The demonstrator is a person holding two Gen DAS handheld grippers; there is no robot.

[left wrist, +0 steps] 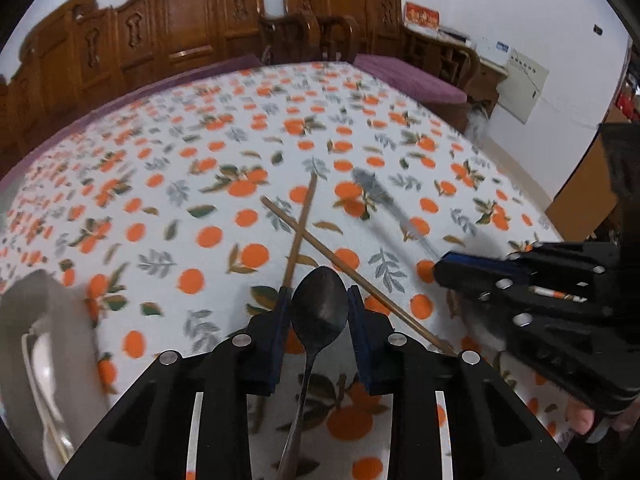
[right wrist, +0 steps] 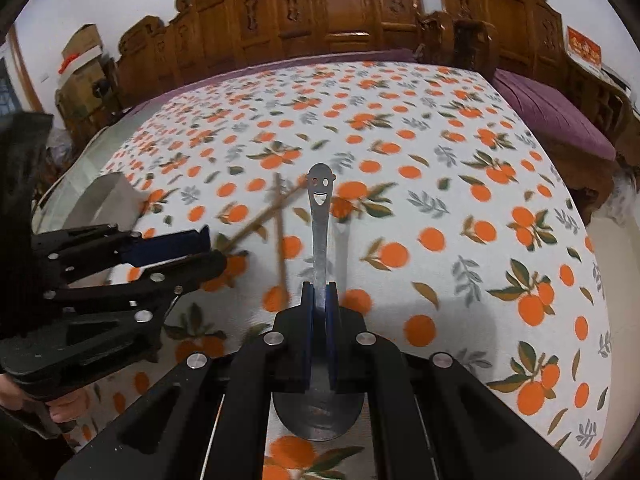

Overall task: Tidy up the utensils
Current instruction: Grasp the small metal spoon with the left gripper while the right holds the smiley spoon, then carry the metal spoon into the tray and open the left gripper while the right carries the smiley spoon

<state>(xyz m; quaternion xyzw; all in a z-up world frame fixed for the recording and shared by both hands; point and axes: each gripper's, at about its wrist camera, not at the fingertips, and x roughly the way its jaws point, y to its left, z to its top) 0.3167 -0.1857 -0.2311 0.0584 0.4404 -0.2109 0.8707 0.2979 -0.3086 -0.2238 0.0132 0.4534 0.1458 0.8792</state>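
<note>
My left gripper [left wrist: 319, 308] is shut on a dark metal spoon [left wrist: 318, 316], bowl forward between the pads, held above the orange-print tablecloth [left wrist: 180, 184]. My right gripper [right wrist: 319, 300] is shut on a second metal spoon [right wrist: 320, 216] by its handle; the smiley-face handle end points forward and the bowl hangs behind the fingers. Two wooden chopsticks [left wrist: 304, 216] lie crossed on the cloth ahead of the left gripper; they show blurred in the right wrist view [right wrist: 276, 216]. The right gripper appears at the right of the left wrist view [left wrist: 444, 270], the left gripper at the left of the right wrist view [right wrist: 208, 246].
A white holder or tray [left wrist: 44, 340] stands at the near left of the table, seen also as a grey-white box [right wrist: 108, 200]. Carved wooden chairs [left wrist: 180, 24] with purple cushions [left wrist: 412, 76] line the far side. The table edge drops off at the right [left wrist: 520, 184].
</note>
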